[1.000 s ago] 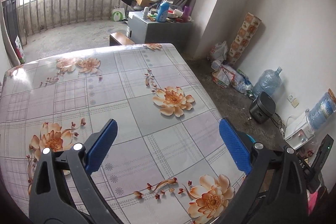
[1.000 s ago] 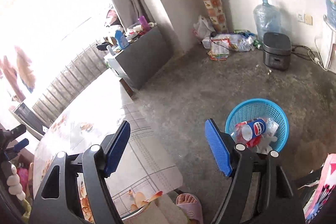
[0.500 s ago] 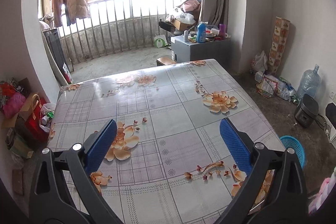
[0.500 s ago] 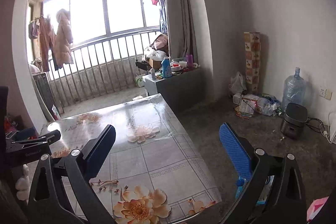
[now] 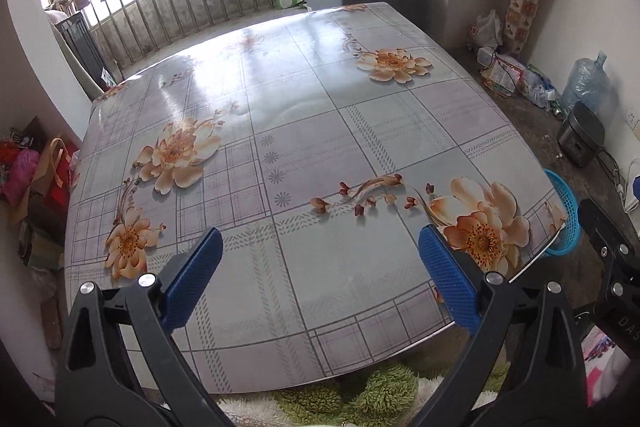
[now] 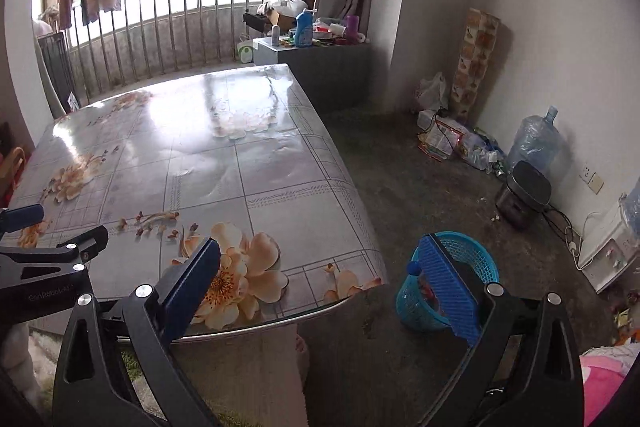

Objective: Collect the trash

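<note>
A blue plastic trash basket (image 6: 478,259) stands on the floor off the table's near right corner, with a bottle and wrappers inside; its rim also shows in the left wrist view (image 5: 568,203). My left gripper (image 5: 316,281) is open and empty above the near edge of the floral table (image 5: 320,131). My right gripper (image 6: 320,287) is open and empty, held over the table's near right corner (image 6: 340,267), its right finger in front of the basket. The left gripper also shows at the left edge of the right wrist view (image 6: 44,259).
A black rice cooker (image 6: 522,193), a water jug (image 6: 534,143) and a heap of bags (image 6: 452,135) line the right wall. A grey cabinet (image 6: 320,67) with bottles stands beyond the table. Bags (image 5: 28,171) lie to the table's left. A green rug (image 5: 360,399) lies below.
Both grippers have pulled back and tilted down toward the near table edge. The right view swung from the basket up to the room and now shows table corner and basket together. Both stayed open.
</note>
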`<state>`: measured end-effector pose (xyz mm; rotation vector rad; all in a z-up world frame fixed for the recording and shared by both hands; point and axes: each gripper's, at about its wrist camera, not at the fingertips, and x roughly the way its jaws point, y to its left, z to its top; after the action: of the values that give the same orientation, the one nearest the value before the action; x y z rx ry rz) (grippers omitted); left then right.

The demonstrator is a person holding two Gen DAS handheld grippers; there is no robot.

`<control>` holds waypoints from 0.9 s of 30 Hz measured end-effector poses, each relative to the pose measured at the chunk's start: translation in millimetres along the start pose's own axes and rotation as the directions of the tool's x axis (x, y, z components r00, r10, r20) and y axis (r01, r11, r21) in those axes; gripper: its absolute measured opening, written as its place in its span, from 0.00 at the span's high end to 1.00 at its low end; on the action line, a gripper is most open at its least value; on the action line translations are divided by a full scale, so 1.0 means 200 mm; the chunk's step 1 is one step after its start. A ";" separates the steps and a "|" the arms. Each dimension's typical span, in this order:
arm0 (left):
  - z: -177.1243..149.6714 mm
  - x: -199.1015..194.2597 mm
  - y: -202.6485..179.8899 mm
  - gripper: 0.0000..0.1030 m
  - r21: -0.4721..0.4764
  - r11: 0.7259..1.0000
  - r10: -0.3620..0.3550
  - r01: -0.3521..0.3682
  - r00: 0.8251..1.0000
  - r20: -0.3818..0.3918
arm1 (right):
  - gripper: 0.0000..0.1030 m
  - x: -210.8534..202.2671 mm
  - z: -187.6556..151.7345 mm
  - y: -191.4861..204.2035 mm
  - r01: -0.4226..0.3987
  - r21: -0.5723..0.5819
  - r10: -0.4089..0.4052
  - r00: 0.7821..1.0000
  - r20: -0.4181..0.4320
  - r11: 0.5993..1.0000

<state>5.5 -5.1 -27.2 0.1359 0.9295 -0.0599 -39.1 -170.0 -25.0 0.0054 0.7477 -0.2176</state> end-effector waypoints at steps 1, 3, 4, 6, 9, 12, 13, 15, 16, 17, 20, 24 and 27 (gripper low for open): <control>0.00 0.01 -0.01 0.09 0.006 1.000 0.000 0.000 1.000 -0.010 | 0.06 0.02 -0.02 -0.01 0.007 0.006 -0.007 1.000 -0.031 1.000; 0.01 0.02 -0.01 0.09 0.016 1.000 0.001 -0.001 1.000 -0.022 | 0.06 0.06 -0.05 -0.04 0.031 0.014 -0.030 0.997 -0.078 0.999; 0.01 0.01 -0.02 0.09 0.018 1.000 0.003 -0.003 1.000 -0.024 | 0.06 0.07 -0.07 -0.06 0.044 0.020 -0.042 0.995 -0.096 0.999; 0.02 0.01 -0.03 0.09 0.022 1.000 0.004 -0.004 1.000 -0.026 | 0.06 0.08 -0.09 -0.08 0.068 0.026 -0.064 0.990 -0.124 0.997; 0.02 0.02 -0.04 0.09 0.034 0.999 0.006 -0.005 0.999 -0.032 | 0.06 0.09 -0.11 -0.10 0.098 0.017 -0.094 0.985 -0.145 0.995; 0.03 0.03 -0.06 0.09 0.047 0.999 0.009 -0.007 0.999 -0.043 | 0.06 0.09 -0.12 -0.12 0.100 0.018 -0.095 0.982 -0.161 0.995; 0.03 0.03 -0.06 0.09 0.050 0.999 0.010 -0.007 0.999 -0.048 | 0.06 0.09 -0.13 -0.12 0.100 0.021 -0.096 0.982 -0.164 0.995; 0.03 0.03 -0.07 0.09 0.056 0.998 0.011 -0.008 0.999 -0.050 | 0.06 0.09 -0.14 -0.13 0.102 0.023 -0.097 0.981 -0.170 0.995; 0.03 0.03 -0.07 0.09 0.058 0.998 0.011 -0.008 0.999 -0.049 | 0.06 0.09 -0.14 -0.13 0.103 0.022 -0.098 0.980 -0.172 0.994; 0.03 0.03 -0.08 0.09 0.060 0.998 0.011 -0.008 0.999 -0.048 | 0.06 0.09 -0.14 -0.13 0.105 0.022 -0.100 0.980 -0.173 0.994; 0.04 0.03 -0.09 0.09 0.069 0.998 0.014 -0.011 0.999 -0.044 | 0.06 0.10 -0.14 -0.15 0.108 0.024 -0.102 0.979 -0.176 0.994; 0.04 0.04 -0.10 0.09 0.081 0.997 0.013 -0.009 0.999 -0.048 | 0.06 0.10 -0.15 -0.17 0.112 0.031 -0.105 0.978 -0.180 0.993; 0.04 0.03 -0.10 0.09 0.084 0.996 0.012 -0.008 0.999 -0.047 | 0.06 0.10 -0.14 -0.18 0.116 0.037 -0.107 0.977 -0.183 0.993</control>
<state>13.1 -26.6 -29.7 0.2203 0.9739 -0.0866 -50.9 -206.5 -57.7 0.0290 0.9243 -0.3456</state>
